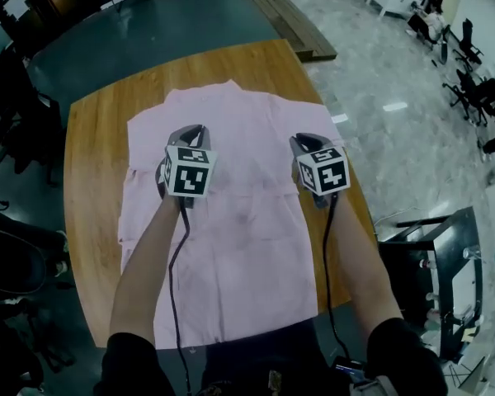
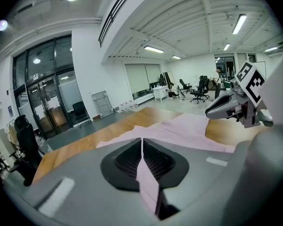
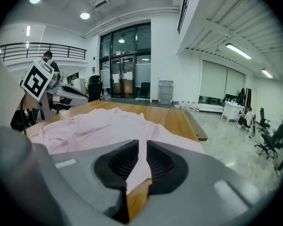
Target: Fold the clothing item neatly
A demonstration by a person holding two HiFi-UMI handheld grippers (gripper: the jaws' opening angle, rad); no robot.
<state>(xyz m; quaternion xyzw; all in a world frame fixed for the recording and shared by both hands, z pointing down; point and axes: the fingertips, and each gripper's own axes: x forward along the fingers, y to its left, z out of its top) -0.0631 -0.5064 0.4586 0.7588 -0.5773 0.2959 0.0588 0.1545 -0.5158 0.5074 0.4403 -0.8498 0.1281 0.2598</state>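
The shirt [image 1: 231,246] is lying spread out on the desk [image 1: 95,163], collar end pointing away from the person. It is a thin, pale pink woven cloth, roughly rectangular in outline, with soft creases and with layers bunching along its left side. Its near hem is reaching the near edge of the desk.

The left gripper [image 2: 142,147] is pinching a fold of the shirt: its ribbed black fingers [image 2: 127,161] are clenching together on a narrow strip of pink cloth. The right gripper [image 3: 140,149] is doing the same, its ribbed black fingers [image 3: 122,161] grasping a pink edge, with bare wood showing below it. Both grippers are smooth grey shells, each carrying a cube with black-and-white square markers.

The desk is presenting a warm brown wood-grain top with rounded corners. It is standing on a dark grey floor [image 1: 148,31], which is giving way to pale glossy flooring [image 1: 396,81] at the right. Black office chairs [image 1: 478,97] are standing beyond, and tall glass doors [image 3: 125,76] are closing off the far wall.
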